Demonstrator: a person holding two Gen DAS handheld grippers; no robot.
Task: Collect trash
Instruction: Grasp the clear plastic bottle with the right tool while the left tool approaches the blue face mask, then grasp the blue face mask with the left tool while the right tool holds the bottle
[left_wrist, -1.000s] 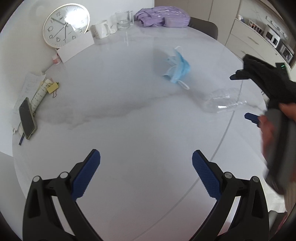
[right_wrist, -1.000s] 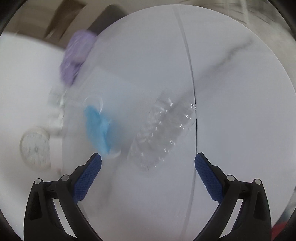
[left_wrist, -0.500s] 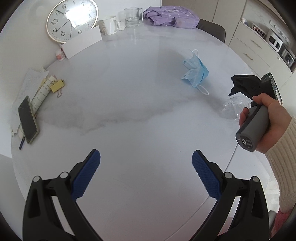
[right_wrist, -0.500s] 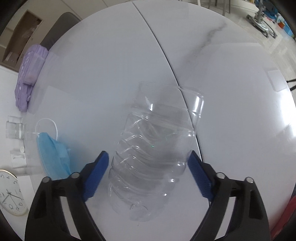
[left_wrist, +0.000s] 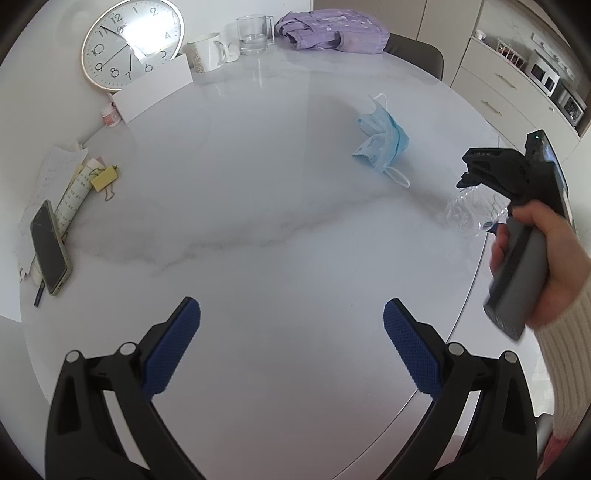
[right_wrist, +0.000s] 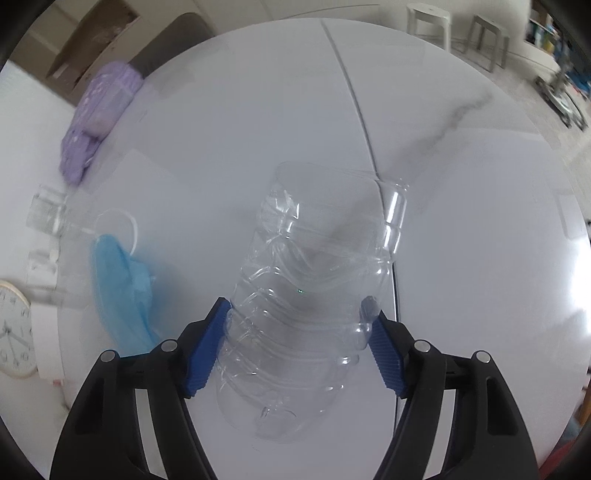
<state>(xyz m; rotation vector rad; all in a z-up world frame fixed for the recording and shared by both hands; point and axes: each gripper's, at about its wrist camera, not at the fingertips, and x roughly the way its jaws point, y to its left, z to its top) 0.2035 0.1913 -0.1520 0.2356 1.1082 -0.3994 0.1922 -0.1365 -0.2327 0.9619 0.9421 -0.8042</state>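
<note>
A crushed clear plastic bottle (right_wrist: 314, 288) lies on the white marble table (left_wrist: 258, 184) near its right edge. My right gripper (right_wrist: 297, 314) straddles the bottle; its jaws are closing and both blue pads touch the bottle's sides. In the left wrist view the bottle (left_wrist: 465, 210) shows partly behind that gripper's black head, which a hand (left_wrist: 546, 258) holds. A crumpled blue face mask (left_wrist: 384, 144) lies left of the bottle, also seen as the mask (right_wrist: 122, 280). My left gripper (left_wrist: 291, 325) hovers open over bare table with nothing between its fingers.
At the table's far side stand a wall clock (left_wrist: 129, 40), a white mug (left_wrist: 207, 51), a glass mug (left_wrist: 255, 33) and a purple bag (left_wrist: 332, 31). A phone (left_wrist: 48, 247), papers and a yellow clip (left_wrist: 105, 177) lie at the left. A chair (left_wrist: 417, 51) stands behind.
My right gripper came down over the bottle and its jaws narrowed until the pads met its sides. The left gripper drifted a little, still open.
</note>
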